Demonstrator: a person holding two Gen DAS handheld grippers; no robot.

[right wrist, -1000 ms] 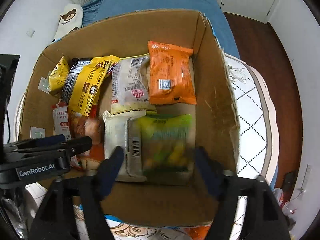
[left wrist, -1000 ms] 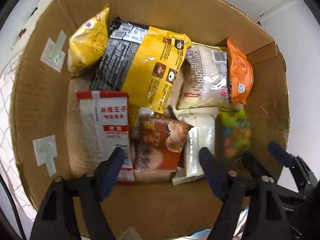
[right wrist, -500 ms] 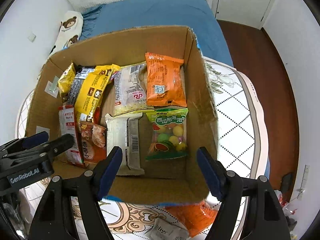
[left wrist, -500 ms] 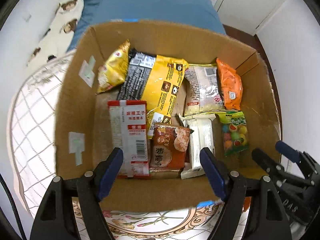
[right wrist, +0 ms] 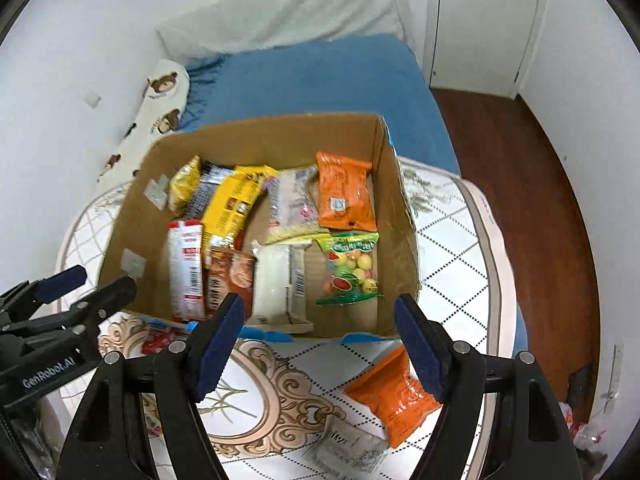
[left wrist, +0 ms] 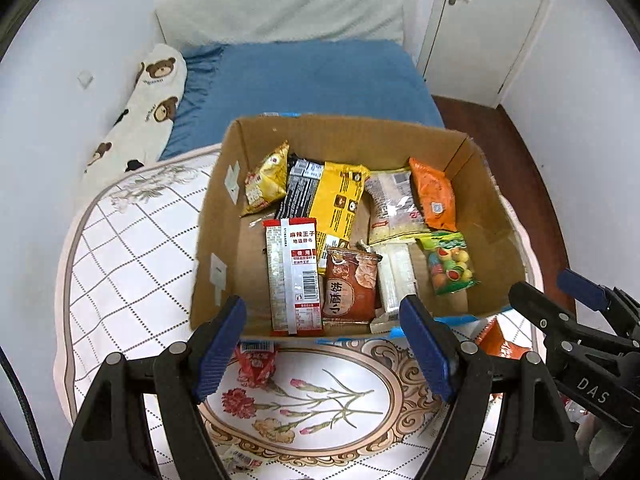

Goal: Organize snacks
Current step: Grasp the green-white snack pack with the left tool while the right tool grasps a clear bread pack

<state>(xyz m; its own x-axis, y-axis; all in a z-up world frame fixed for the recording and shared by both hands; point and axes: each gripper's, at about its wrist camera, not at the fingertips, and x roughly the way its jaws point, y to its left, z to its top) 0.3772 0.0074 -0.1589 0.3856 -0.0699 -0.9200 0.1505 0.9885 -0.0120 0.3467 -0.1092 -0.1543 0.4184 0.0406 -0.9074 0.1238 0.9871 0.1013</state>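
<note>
Snack sorting, between placements: the left gripper (left wrist: 323, 346) and the right gripper (right wrist: 316, 346) both hover above the patterned mat (right wrist: 452, 248), just in front of the cardboard box (left wrist: 218, 216), each with jaws spread wide and nothing between them; the step in hand is judged to be the choice of the next loose packet. The box holds nine packets, counted in the left view: two yellow, one of them the large yellow-and-black bag (left wrist: 334, 204); one orange packet (left wrist: 434, 198); two pale ones; one red-and-white strip pack (left wrist: 294, 276); one brown pack (left wrist: 350, 286); one green candy bag (left wrist: 448, 262); one part-hidden beneath the yellow bag. Outside the box lie at least four: one loose orange packet (right wrist: 394, 398); one white sachet (right wrist: 348, 446) touching it; one red packet (left wrist: 256, 362) at the box's front wall; one small wrapper at the left view's lower edge. The next move likely calls for the right gripper to descend over the loose orange packet, lying near its right finger, and close gently on the crinkly film.
</note>
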